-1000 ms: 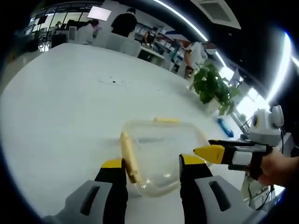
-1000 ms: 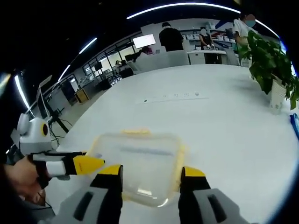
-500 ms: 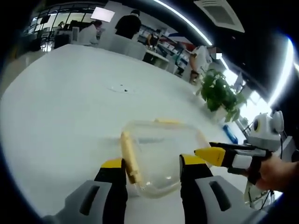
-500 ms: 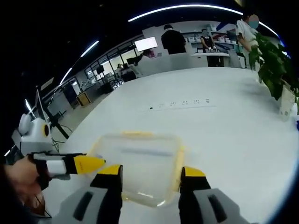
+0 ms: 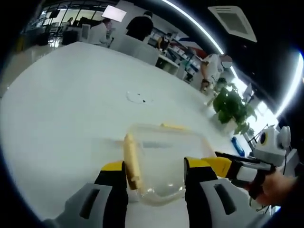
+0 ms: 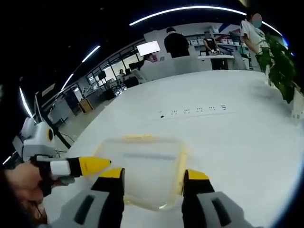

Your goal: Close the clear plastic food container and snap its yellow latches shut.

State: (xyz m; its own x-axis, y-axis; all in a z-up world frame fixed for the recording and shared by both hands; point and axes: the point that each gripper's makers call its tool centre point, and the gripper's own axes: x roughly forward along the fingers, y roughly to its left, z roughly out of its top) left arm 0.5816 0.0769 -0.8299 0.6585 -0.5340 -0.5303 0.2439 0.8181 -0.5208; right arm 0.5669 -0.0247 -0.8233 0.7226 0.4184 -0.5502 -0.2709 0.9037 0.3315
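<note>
- left gripper view, nearest first: the left gripper (image 5: 156,175) rises from the bottom with its two yellow-tipped jaws spread apart, released, nothing clenched between them.
- just past those tips sits the clear plastic food container (image 5: 161,159) on the white table (image 5: 61,104), lid on top; the near edge of the box lies between the two jaws, and i cannot tell whether either tip touches it.
- a yellow latch (image 5: 130,154) runs along the container's left side, right beside the left jaw's tip; another yellow latch (image 5: 173,127) shows on the far edge.
- to the right, the right gripper (image 5: 227,166) comes in, its yellow tip close beside the container's right side, held by a hand (image 5: 280,187).
- farther off on the table there is a small dark mark (image 5: 137,97), then a potted plant (image 5: 232,107) near the far right edge, and people (image 5: 142,26) standing at desks beyond.
- right gripper view, nearest first: the right gripper (image 6: 154,178) has its jaws released and wide, the container (image 6: 142,166) lying beyond and between the tips.
- a yellow latch (image 6: 181,164) edges the container's right side near the right jaw, and one more (image 6: 137,137) lines the far rim.
- from the left, the left gripper (image 6: 85,166) points its yellow tip at the container's left corner, very near; contact is unclear.
- beyond, the table stretches to a row of small dark marks (image 6: 194,110), the plant (image 6: 285,66) and the people (image 6: 176,42) at the back.
</note>
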